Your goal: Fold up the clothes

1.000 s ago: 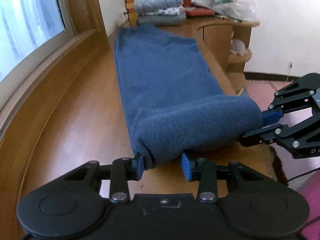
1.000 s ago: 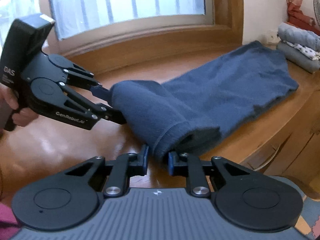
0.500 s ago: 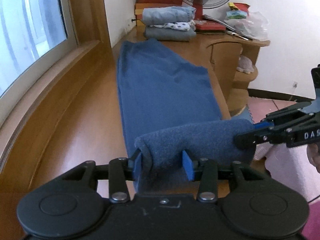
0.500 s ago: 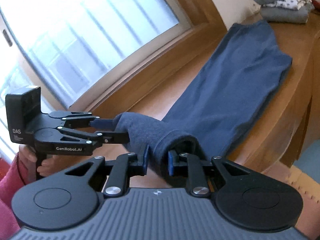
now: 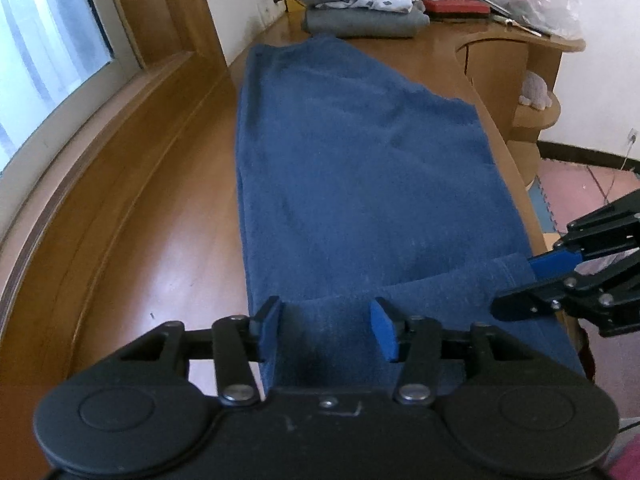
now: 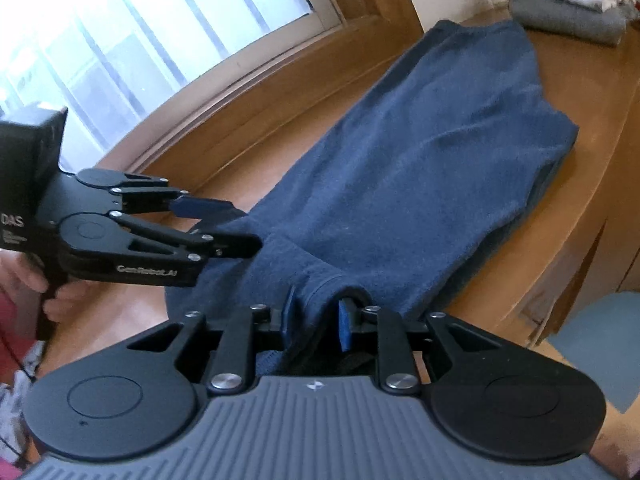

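Note:
A dark blue fleece garment lies lengthwise on the wooden table, its near end folded over onto itself. My left gripper sits at the fold's left corner. Its jaws are opening, and the cloth lies flat between the pads without being pinched. In the right wrist view the same gripper reaches in from the left. My right gripper is at the fold's other corner, its jaws opening too. A ridge of hem stands between its pads, with a dark gap beside the right one. The left wrist view has it at the right edge.
A stack of folded clothes sits at the table's far end, with a plastic bag and clutter beside it. A window runs along the left. The table's right edge drops to curved shelves. A hand holds the left gripper.
Both grippers carried the lifted, rolled end forward along the garment and lowered it flat. Both pairs of jaws have widened, and the right wrist view has tilted.

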`<state>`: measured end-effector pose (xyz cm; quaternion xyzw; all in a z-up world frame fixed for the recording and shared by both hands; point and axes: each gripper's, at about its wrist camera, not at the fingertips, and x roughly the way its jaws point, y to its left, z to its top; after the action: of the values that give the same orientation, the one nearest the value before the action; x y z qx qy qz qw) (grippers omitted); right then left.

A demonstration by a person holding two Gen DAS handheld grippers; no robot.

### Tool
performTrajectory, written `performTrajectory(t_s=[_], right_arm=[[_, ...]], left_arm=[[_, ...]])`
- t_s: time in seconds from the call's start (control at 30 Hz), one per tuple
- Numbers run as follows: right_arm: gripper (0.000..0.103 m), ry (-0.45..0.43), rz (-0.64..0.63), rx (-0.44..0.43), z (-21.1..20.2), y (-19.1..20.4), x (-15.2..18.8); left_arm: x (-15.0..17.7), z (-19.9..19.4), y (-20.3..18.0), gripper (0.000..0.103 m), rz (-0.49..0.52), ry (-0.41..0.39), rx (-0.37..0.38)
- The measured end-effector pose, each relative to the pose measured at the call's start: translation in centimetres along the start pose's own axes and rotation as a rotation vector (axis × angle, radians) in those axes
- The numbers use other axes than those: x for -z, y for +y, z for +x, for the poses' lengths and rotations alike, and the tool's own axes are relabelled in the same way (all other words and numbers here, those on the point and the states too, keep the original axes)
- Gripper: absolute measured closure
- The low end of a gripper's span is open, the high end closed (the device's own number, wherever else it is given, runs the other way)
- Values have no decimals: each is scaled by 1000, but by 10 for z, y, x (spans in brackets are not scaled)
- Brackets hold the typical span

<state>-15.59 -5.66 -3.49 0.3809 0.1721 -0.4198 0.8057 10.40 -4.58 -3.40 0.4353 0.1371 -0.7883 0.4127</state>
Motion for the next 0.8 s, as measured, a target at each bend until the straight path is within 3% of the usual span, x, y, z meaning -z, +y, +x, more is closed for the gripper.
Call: performTrajectory(t_s=[0.03,0.2,0.5,0.63,0.8], right_arm=[[66,7,6,2,-3,-1,-1],[40,-37,-74,45,-29,7,-2],[39,-79,-186,87,-63,42,49],[41,-71,-196,98,-56,59,69],[41,-94,-271,144,-52,81,86]], left_arm=[[1,-2,2,56,-10,0,6],[13,-28,19,54,-47,-33,-34],[80,-62,29,52,-20,-37,-14],[92,-59,15,52,50,-43,-13],[106,-57,18,52,36,-56,45]])
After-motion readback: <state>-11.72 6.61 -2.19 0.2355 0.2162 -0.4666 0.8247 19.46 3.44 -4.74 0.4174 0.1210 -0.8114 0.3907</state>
